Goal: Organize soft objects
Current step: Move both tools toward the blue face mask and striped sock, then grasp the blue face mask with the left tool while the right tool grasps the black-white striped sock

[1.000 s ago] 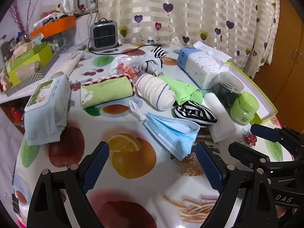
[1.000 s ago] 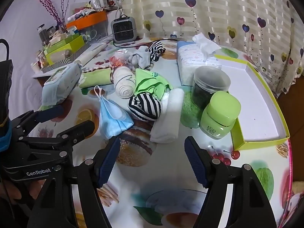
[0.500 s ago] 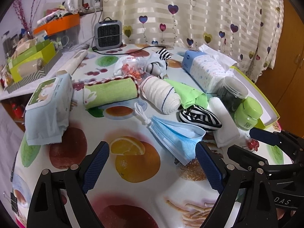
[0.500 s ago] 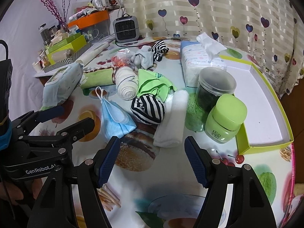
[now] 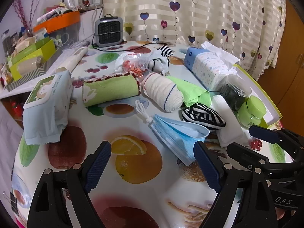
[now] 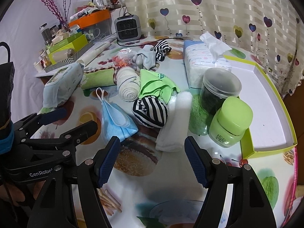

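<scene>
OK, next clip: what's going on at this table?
A person holds two grippers over a cluttered table. The left gripper and right gripper are both open and empty. Nearest them lie a blue face mask, a striped sock ball and a folded white cloth. The green-rimmed tray holds none of the soft things yet.

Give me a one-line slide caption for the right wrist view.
Open right tool hovers before a folded white towel, striped black-and-white fabric bundle and blue pleated face mask.
</scene>
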`<move>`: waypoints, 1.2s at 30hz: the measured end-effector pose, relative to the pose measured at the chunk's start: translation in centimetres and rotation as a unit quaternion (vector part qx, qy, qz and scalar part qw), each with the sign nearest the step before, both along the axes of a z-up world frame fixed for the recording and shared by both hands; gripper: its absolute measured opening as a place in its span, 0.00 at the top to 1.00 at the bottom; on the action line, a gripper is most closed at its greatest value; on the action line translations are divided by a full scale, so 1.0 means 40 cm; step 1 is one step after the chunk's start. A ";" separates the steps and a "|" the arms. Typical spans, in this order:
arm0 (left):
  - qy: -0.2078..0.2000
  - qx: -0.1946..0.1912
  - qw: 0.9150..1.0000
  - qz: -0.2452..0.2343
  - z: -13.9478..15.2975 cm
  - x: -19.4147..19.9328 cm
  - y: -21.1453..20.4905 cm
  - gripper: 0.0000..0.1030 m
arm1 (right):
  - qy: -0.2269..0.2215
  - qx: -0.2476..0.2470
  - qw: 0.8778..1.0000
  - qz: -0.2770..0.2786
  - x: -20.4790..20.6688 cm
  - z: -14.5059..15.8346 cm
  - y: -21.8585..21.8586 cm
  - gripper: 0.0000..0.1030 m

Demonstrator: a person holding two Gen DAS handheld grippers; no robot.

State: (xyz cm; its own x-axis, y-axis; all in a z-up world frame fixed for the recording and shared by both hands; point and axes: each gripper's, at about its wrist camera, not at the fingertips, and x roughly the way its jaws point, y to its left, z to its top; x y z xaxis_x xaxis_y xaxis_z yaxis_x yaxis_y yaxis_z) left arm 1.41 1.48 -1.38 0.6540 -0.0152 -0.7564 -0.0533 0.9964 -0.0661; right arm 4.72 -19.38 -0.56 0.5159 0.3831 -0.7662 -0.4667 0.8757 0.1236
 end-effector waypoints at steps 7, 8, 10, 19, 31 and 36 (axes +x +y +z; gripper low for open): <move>0.000 -0.001 1.000 0.000 -0.001 0.000 0.000 0.14 | 0.002 0.000 1.000 0.001 0.003 -0.002 0.001 0.31; 0.001 -0.001 1.000 0.000 -0.002 0.001 0.000 0.14 | 0.002 0.000 1.000 0.001 0.003 -0.003 0.001 0.31; 0.001 -0.002 1.000 0.000 -0.003 0.000 -0.001 0.14 | 0.002 0.000 1.000 0.001 0.003 -0.003 0.001 0.31; 0.003 -0.013 1.000 -0.003 -0.018 0.013 0.009 0.15 | 0.005 -0.006 1.000 0.001 0.017 -0.011 0.013 0.31; 0.011 -0.039 0.999 -0.009 -0.022 0.028 0.019 0.16 | 0.010 -0.008 1.000 0.000 0.033 -0.011 0.012 0.31; 0.017 -0.058 0.998 -0.018 -0.028 0.049 0.013 0.16 | 0.008 -0.013 1.000 -0.007 0.042 -0.010 0.002 0.31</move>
